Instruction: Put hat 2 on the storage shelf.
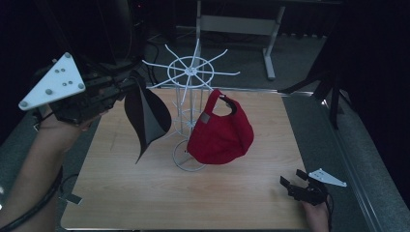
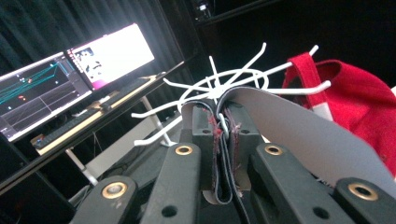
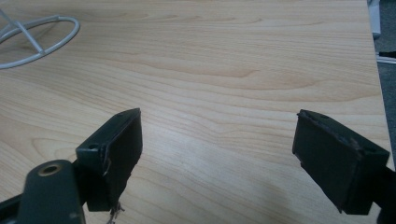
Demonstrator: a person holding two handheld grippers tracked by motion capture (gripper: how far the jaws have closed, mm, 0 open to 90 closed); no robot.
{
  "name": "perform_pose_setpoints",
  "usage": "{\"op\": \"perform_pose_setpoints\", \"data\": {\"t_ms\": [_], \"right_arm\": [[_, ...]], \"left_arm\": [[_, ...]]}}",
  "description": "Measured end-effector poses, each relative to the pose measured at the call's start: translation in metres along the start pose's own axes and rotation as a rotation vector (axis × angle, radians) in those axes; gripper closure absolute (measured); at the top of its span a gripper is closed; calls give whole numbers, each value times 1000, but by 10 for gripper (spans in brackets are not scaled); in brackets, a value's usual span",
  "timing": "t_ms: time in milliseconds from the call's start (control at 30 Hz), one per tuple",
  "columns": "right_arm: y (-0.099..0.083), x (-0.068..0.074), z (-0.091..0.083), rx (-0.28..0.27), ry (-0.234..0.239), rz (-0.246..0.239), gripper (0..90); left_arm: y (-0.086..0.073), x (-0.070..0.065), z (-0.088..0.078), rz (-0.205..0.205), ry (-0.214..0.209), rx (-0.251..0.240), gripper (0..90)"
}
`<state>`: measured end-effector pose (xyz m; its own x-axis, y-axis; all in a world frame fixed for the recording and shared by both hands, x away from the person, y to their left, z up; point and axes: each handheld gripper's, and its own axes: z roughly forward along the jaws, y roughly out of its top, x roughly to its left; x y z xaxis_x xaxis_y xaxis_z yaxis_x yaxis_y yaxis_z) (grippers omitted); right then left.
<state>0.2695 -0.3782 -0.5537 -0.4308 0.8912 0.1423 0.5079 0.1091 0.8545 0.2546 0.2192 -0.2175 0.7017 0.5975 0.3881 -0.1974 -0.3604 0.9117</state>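
A black cap [image 1: 146,115] is pinched by its brim in the jaws of the left gripper [image 1: 126,84], held above the worktop's [image 1: 232,198] left part, just beside the spokes of the white wire rack [image 1: 191,72]. A red cap [image 1: 221,129] hanging on the rack crowds its right side. The right gripper [image 1: 290,184] is seen low near the front right corner, jaws spread over bare wood, with open room along the front edge.
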Motion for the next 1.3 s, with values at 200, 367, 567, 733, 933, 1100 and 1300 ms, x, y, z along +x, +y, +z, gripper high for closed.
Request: {"op": "perform_pose_setpoints", "data": {"t_ms": [200, 367, 567, 733, 933, 1100, 1300], "right_arm": [[0, 0, 0, 2, -3, 6, 158], [0, -1, 0, 5, -3, 7, 158], [0, 0, 1, 12, -4, 6, 158], [0, -1, 1, 13, -5, 9, 158], [0, 0, 1, 14, -7, 7, 158], [0, 0, 1, 15, -7, 5, 158], [0, 0, 1, 17, -7, 4, 158]], "left_arm": [[6, -4, 8, -3, -37, -23, 845], [4, -10, 15, -16, -86, -31, 845], [-3, -21, 24, -10, -139, 3, 844], [-14, -27, 26, -13, -167, 30, 843], [-24, -32, 27, -22, -171, 34, 841], [-32, -32, 27, -50, -171, 29, 839], [-35, -32, 27, -62, -174, 36, 807]]}}
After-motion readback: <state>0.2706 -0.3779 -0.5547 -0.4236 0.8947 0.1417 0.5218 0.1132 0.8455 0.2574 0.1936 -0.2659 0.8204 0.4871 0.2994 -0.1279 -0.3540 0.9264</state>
